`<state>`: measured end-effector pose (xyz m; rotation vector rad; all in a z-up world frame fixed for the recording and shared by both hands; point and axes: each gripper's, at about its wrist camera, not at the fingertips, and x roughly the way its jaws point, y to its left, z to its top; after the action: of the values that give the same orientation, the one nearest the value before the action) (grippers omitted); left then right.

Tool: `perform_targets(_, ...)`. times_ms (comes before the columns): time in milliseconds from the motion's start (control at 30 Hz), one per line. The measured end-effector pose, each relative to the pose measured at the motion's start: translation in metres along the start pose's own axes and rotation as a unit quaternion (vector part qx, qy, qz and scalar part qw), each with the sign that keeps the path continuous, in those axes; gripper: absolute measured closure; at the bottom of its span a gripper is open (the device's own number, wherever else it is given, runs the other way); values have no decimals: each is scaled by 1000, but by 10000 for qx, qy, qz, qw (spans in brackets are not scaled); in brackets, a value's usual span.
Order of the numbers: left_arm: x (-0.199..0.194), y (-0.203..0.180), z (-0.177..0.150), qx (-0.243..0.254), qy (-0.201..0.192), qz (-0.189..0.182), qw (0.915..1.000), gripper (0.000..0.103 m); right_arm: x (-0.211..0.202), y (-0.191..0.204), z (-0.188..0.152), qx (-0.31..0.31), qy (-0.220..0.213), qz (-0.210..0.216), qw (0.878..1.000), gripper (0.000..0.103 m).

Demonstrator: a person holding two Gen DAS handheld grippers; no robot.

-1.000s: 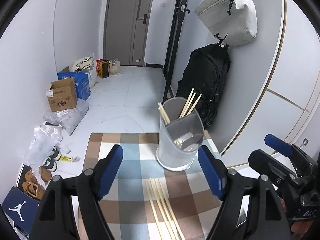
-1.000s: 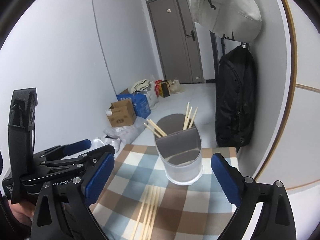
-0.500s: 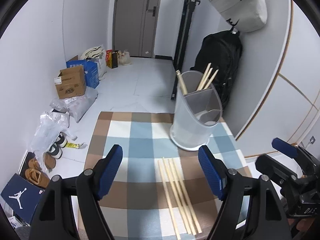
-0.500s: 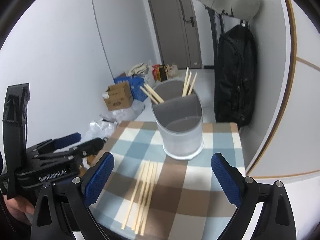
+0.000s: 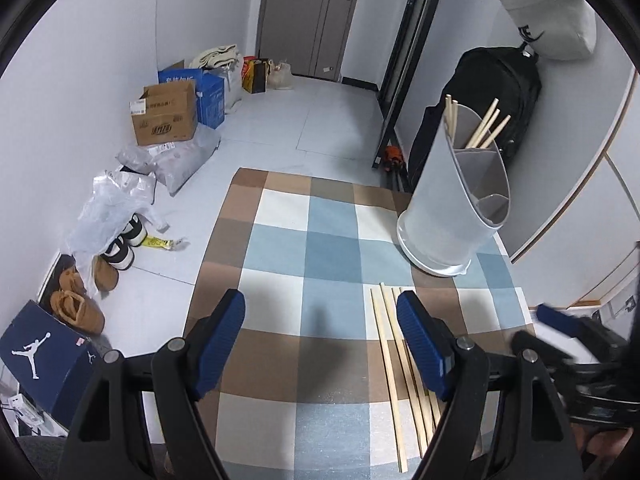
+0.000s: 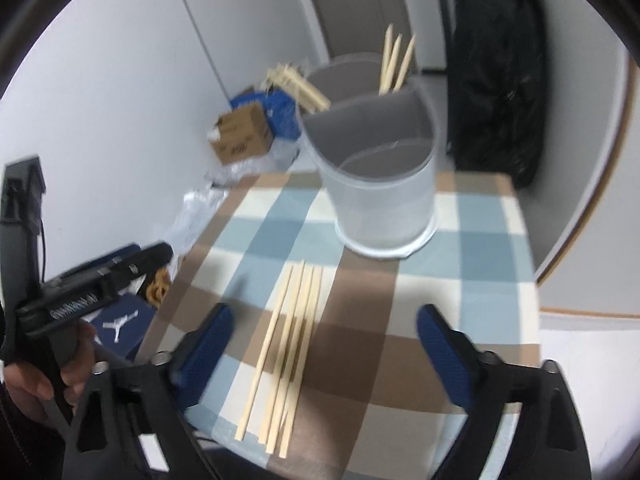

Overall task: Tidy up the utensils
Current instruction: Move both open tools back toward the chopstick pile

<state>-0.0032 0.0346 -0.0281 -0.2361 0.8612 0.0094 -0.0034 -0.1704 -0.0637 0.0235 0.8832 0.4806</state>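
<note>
left gripper (image 5: 320, 338) fingers wide | right gripper (image 6: 324, 348) fingers wide | chopsticks (image 6: 288, 344) loose before holder (image 6: 380, 184)

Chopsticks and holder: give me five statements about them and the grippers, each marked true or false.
1. Loose chopsticks lie on the checked cloth. True.
2. The holder lies on its side. False: it stands upright on the cloth.
3. The right gripper is shut on a chopstick. False: it is open and holds nothing.
4. Some chopsticks already stand in the holder's rear compartments. True.
5. The left gripper is shut. False: it is open, with bare cloth between its fingers.
</note>
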Motion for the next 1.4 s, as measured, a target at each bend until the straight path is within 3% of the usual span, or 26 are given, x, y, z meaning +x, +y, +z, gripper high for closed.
perform_targets(167, 1, 9, 5, -134, -20, 61, 9999, 29, 30, 9, 6, -201, 489, -70, 9986, 48)
perform_targets(400, 8, 17, 6, -141, 145, 86, 9998, 29, 71, 20, 19, -569, 862, -139, 9946, 62)
perform_targets(533, 9, 24, 8, -136, 134, 163, 9997, 29, 96, 21, 21, -664, 1101, -186, 9915, 84)
perform_targets(767, 18, 39, 8, -436, 384, 110, 9983, 29, 120, 14, 26, -601, 1280, -226, 9897, 84)
perform_targets(1067, 22, 33, 10, -310, 436, 146, 9985, 29, 127, 17, 30, -849, 1145, -396, 9890, 85)
perform_targets(1167, 23, 33, 10, -314, 463, 166, 9983, 29, 129, 16, 31, -830, 1162, -511, 9884, 94)
perform_targets(1400, 26, 32, 9, -295, 506, 236, 9980, 29, 128, 13, 31, -716, 1164, -494, 9894, 95)
